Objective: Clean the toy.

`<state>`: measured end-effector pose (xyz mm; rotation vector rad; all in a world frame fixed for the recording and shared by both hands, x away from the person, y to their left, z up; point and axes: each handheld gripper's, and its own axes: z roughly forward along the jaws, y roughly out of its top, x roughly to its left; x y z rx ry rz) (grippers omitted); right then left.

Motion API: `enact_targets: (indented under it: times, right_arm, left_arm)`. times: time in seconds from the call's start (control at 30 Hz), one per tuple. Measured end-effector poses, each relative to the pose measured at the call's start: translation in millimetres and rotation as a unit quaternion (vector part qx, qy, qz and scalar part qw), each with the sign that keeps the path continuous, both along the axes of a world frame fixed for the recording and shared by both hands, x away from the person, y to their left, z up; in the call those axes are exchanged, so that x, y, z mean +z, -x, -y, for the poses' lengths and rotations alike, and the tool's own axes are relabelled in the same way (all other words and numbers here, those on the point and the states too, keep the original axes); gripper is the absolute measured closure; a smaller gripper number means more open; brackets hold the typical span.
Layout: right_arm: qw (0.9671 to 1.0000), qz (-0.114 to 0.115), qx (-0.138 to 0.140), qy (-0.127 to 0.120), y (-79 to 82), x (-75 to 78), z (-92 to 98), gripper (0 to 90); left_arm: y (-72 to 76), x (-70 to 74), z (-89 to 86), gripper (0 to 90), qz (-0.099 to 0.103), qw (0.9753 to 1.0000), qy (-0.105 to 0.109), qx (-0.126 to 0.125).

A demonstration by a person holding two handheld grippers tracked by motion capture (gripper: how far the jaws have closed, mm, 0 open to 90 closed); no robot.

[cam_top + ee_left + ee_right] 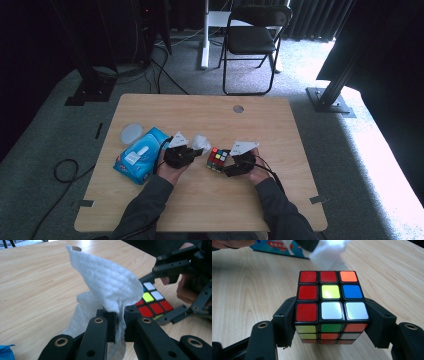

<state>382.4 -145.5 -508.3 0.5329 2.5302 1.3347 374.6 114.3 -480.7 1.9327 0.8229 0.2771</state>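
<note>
Wiping is not yet begun: I am clamping the cube [331, 307] in my right gripper [332, 322] and pinching the tissue [110, 287] in my left gripper [119, 322], just beside it near the table's [210, 200] middle.

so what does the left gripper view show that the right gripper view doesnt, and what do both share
Left gripper view alone: the left gripper shut on a white tissue, with a fold rising above its jaws, and the table's round hole.

Right gripper view alone: the cube's front face with green and orange stickers, and the right gripper clamping its sides.

Both: the Rubik's cube, the tissue and the wooden table.
</note>
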Motion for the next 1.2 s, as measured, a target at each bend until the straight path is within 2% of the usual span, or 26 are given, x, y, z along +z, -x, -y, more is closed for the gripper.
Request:
enact_targets:
  times: [0.3,0.53,0.97,1.2]
  right_arm:
    - [0.9999,0.004,0.016,-0.005,4.5,3.1,-6.9,34.2]
    - [0.9997,0.008,0.014,-0.018,4.9,7.8,-6.3,34.2]
    - [0.9995,0.012,0.016,-0.026,7.5,12.8,-5.7,34.3]
    - [0.9992,0.012,0.01,-0.036,6.3,15.7,-1.8,34.3]
  left_arm:
    - [-0.5,0.6,5.5,84.0,0.001,1.0,-0.002,-0.006]
    - [0.7,-3.1,10.0,84.1,-0.002,0.9999,-0.009,-0.012]
    - [-1.1,-8.8,9.0,84.0,-0.01,0.9998,-0.012,-0.009]
    - [-0.8,-15.3,11.6,84.0,-0.018,0.9995,-0.022,-0.01]
